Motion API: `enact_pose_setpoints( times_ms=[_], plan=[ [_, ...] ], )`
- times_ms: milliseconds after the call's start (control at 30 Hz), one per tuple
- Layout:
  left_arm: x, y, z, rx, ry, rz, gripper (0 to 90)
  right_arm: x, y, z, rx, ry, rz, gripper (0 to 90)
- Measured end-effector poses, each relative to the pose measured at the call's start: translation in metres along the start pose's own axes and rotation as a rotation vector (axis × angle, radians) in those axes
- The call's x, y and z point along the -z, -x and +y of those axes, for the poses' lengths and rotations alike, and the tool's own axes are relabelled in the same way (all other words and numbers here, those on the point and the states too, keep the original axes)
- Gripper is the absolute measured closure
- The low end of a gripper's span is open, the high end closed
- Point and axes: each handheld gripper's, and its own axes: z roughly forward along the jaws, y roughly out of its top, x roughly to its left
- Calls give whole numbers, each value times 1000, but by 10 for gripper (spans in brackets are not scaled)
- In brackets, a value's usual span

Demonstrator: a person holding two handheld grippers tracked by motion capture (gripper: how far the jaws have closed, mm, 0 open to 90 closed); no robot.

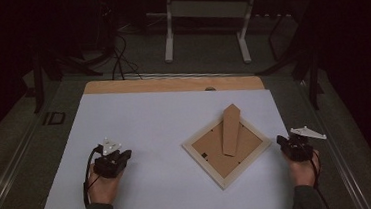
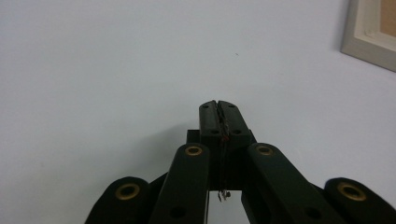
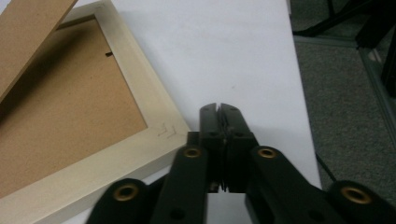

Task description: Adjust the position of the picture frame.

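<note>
High view: frame (image 1: 227,154) lies face down right of table (image 1: 140,128) centre, stand (image 1: 231,129) raised. Your left gripper (image 1: 118,157) and right gripper (image 1: 283,143) both closed, empty, flanking it. Work looks unstarted.

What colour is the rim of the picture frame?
Pale cream wooden rim, clearest in the right gripper view.

Two black grippers are seen, the left gripper (image 1: 112,161) and the right gripper (image 1: 295,146), each topped by a pale grey three-cornered plate and trailed by a black cable. Brass-coloured rivets are set in the black jaw links. Dark grey-green sleeves are worn.
</note>
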Motion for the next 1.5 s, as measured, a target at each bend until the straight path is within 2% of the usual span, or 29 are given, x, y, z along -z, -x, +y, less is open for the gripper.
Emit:
enact_pose_setpoints(
  times_ms=[100,200,333,500,533,567,733,833,1333,1500],
  plan=[
    [0,3,1,-12,2,-1,900,-2,-1,-1,1,-16,2,898],
    [-1,5,1,-5,-2,-5,900,-4,-2,-2,-4,-24,0,898],
    [2,5,2,3,24,42,900,-6,-2,-4,-16,-39,1,899],
    [5,3,2,20,40,39,900,-7,-1,-4,-29,-45,9,899],
    [5,1,1,37,36,32,900,-8,0,-5,-46,-44,22,899],
    [5,0,0,48,39,29,900,-10,1,-5,-57,-50,15,899],
    [7,-1,0,48,60,29,900,-14,3,-6,-77,-56,27,900],
    [9,-1,1,48,71,31,900,-17,4,-7,-116,-50,51,899],
    [6,-1,0,47,52,25,900,-25,1,-7,-93,-73,27,900],
    [6,-1,0,50,51,26,900,-26,0,-6,-84,-76,34,900]
  ],
)
